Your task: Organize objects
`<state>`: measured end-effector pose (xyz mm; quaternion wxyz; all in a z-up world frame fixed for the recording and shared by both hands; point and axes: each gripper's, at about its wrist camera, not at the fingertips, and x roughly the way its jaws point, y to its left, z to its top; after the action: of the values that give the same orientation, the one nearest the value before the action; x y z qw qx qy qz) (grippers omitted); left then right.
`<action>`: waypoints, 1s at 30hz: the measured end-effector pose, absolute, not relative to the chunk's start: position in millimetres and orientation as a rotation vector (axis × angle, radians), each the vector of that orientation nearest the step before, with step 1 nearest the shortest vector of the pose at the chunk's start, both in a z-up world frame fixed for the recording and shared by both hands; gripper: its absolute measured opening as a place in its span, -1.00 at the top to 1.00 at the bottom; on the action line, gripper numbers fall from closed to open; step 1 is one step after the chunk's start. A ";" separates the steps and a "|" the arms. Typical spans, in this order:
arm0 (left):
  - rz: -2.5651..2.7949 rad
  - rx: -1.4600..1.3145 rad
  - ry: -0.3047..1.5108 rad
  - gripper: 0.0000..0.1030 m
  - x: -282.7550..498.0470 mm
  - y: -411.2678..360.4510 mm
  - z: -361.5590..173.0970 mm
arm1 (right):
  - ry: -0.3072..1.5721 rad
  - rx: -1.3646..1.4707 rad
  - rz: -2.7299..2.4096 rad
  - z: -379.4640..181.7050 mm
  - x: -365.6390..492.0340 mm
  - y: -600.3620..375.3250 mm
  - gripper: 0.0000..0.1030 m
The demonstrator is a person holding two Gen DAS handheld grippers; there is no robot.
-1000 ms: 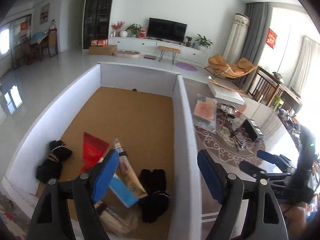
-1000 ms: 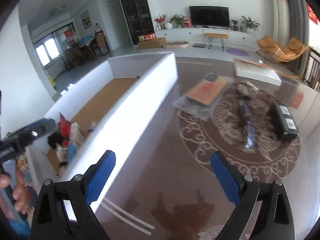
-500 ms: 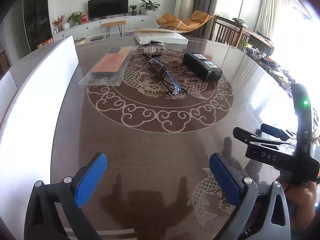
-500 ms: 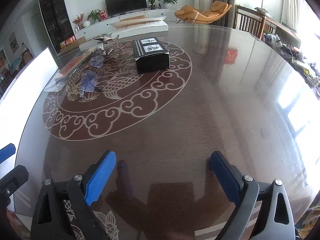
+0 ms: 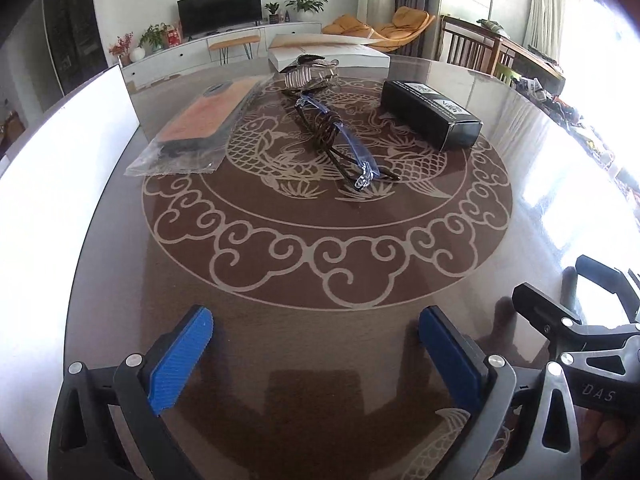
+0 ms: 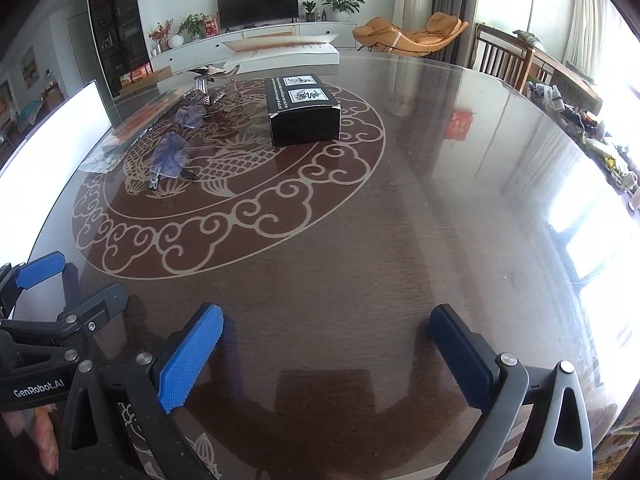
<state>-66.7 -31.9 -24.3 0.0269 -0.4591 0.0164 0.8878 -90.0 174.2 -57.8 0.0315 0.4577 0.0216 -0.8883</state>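
Round table (image 5: 280, 360), two grippers spread wide, nothing between the jaws of either.

Left to right on the table: white box wall (image 5: 60, 168) at the edge; flat packet (image 5: 200, 124) in clear plastic; glasses (image 5: 340, 140) with a silvery ornament (image 5: 310, 74) behind them; black box (image 5: 432, 114). Left gripper (image 5: 316, 344) and right gripper (image 6: 326, 344) hover side by side over bare table near the front edge, well apart from the items; the right's jaws have just been opening.
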 end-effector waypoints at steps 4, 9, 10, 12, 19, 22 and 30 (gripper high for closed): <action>2.743 -1.417 0.051 -1.00 -68.1 -31.3 -24.6 | 0.070 1.408 -2.732 -58.0 -90.4 172.7 -1.00; 2.743 -1.418 0.051 -1.00 -70.1 -31.2 -25.2 | 0.070 1.408 -2.732 -57.5 -90.4 172.5 -1.00; 2.743 -1.418 0.051 -1.00 -70.2 -31.2 -25.2 | 0.070 1.408 -2.732 -57.5 -90.4 172.4 -1.00; 2.743 -1.418 0.050 -1.00 -70.6 -31.1 -25.4 | 0.070 1.408 -2.732 -57.5 -90.4 172.5 -1.00; 2.743 -1.417 0.051 -1.00 -70.8 -31.1 -25.7 | 0.070 1.408 -2.732 -57.6 -90.4 172.5 -1.00; 2.744 -1.417 0.051 -1.00 -70.8 -31.0 -25.7 | 0.070 1.408 -2.732 -57.6 -90.4 172.3 -1.00; 2.743 -1.417 0.050 -1.00 -70.6 -31.2 -25.8 | 0.070 1.408 -2.732 -57.7 -90.4 172.3 -1.00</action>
<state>-70.6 -31.2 -25.8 0.0267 -0.4587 0.0163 0.8881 -90.4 172.3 -57.7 0.0336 0.4576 0.0229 -0.8882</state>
